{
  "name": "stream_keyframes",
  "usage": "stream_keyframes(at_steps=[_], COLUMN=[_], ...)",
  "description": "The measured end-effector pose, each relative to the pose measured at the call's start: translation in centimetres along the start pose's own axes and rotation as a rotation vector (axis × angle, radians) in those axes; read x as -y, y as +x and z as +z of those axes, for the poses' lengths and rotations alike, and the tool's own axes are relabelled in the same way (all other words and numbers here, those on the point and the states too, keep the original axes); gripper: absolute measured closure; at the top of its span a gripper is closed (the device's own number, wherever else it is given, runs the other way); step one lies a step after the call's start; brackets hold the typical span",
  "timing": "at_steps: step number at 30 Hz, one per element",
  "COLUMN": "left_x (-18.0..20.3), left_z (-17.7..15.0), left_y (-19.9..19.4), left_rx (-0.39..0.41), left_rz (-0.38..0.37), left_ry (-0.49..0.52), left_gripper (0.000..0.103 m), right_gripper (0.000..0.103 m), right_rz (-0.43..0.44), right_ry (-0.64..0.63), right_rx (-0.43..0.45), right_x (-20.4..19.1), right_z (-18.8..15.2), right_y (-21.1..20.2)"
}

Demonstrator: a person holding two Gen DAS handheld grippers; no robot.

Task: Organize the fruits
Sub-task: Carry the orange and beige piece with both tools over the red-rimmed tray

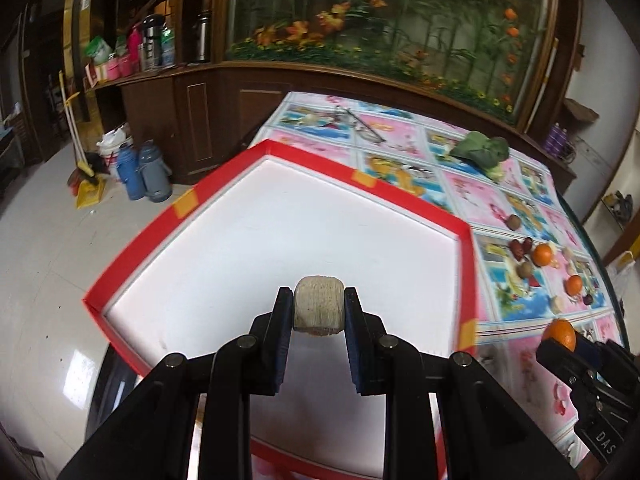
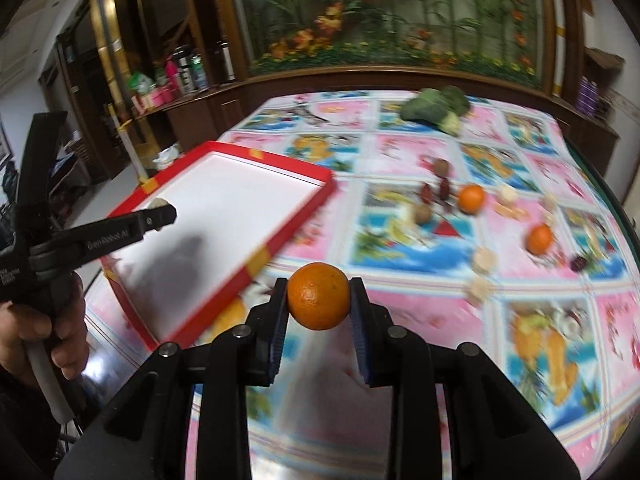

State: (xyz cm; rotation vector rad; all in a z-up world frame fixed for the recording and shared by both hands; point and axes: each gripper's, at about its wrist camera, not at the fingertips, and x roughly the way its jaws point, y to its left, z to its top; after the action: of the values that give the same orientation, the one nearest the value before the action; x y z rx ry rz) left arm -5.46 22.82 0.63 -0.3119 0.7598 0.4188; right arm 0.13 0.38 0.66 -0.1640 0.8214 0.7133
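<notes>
So both grippers have something clamped right now. The left gripper [image 1: 319,312] has its jaws pressed against both sides of a pale beige chunk [image 1: 319,311], kind of a stubby cylinder with a fibrous look, can't say what fruit it is. In the left wrist view it sits in the lower middle of the frame, held up over the white inside of the red tray [image 1: 276,146], which fills most of the centre. The tray has orange tape patches on its rim.

The right gripper [image 2: 319,298] is clamped on an orange [image 2: 319,296], lower middle of its own view, held above the colourful tablecloth [image 2: 540,280] just to the lower right of the tray's near corner. You can spot that same orange at the lower right edge of the left wrist view too.

In the right wrist view the left gripper pokes in from the left edge with a hand [image 2: 40,332] wrapped round its handle, and its tip sits over the tray's left side.

Rest of the fruit is scattered on the cloth at centre right of the right wrist view: two more oranges [image 2: 471,198], a couple of brownish round ones [image 2: 423,213], some dark red ones [image 2: 443,188] and a few pale chunks [image 2: 483,261]. A green leafy vegetable [image 2: 434,106] lies near the far edge, upper right of centre. It's all a bit blurry
</notes>
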Motion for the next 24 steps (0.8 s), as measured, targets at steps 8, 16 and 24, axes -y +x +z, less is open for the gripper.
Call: stream_keyframes(at_steps=[8,16,24], left_x=[-1.8,-2.9,-3.4], left_z=[0.5,0.9,0.8], left_y=[1.3,2.0,2.9], left_rx=[-0.017,-0.031,-0.05], left_rz=[0.018,0.037,0.063], left_ry=[-0.015,-0.031,-0.037], left_gripper=[0.079,0.079,0.079], right_gripper=[0.072,0.071,0.071], right_rz=[0.059,0.068,0.063], right_ry=[-0.044,-0.061,-0.072], right_rx=[-0.025,-0.062,-0.098], right_x=[-3.8,-5.5,-5.9], right_z=[2.8,4.7,5.5], right_y=[4.4,8.8,11.4])
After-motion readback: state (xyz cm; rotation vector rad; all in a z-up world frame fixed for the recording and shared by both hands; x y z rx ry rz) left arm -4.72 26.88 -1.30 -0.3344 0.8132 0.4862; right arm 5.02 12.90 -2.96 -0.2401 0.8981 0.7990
